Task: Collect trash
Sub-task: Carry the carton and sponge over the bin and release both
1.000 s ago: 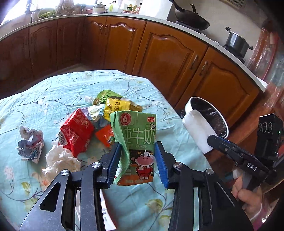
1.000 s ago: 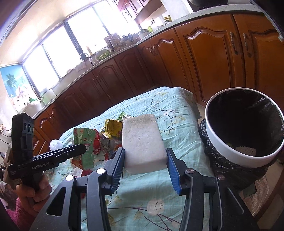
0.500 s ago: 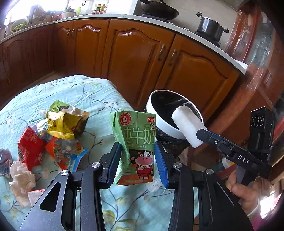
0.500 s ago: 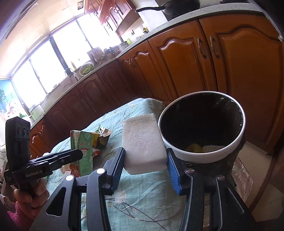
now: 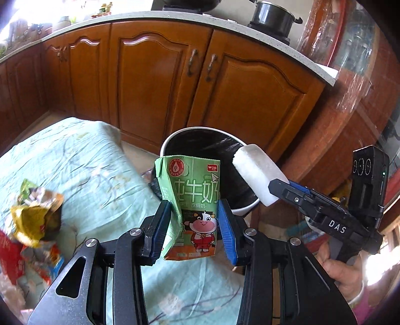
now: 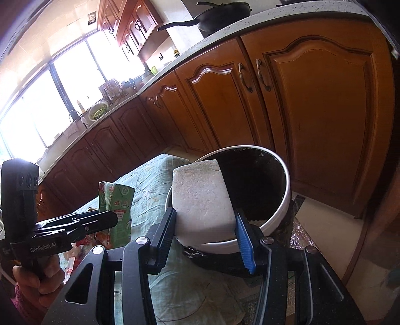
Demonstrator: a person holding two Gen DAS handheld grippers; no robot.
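My left gripper (image 5: pixel 193 225) is shut on a green milk carton (image 5: pixel 193 197) with a cartoon cow, held upright over the table's edge just before the bin. My right gripper (image 6: pixel 206 230) is shut on a white foam block (image 6: pixel 200 197), held over the near rim of the white bin (image 6: pixel 285 200) with its black liner. In the left wrist view the foam block (image 5: pixel 257 170) hangs over the bin's right side (image 5: pixel 200 133). The carton also shows in the right wrist view (image 6: pixel 117 200), left of the block.
Crumpled wrappers, yellow (image 5: pixel 35 217) and red (image 5: pixel 10 255), lie on the light blue floral tablecloth (image 5: pixel 82 170) at the left. Wooden kitchen cabinets (image 5: pixel 175 82) stand behind the bin, with a pot (image 5: pixel 271 15) on the counter.
Both grippers have swung right, away from the trash pile toward the bin. The foam block now sits over the bin's rim and the carton is close in front of it.
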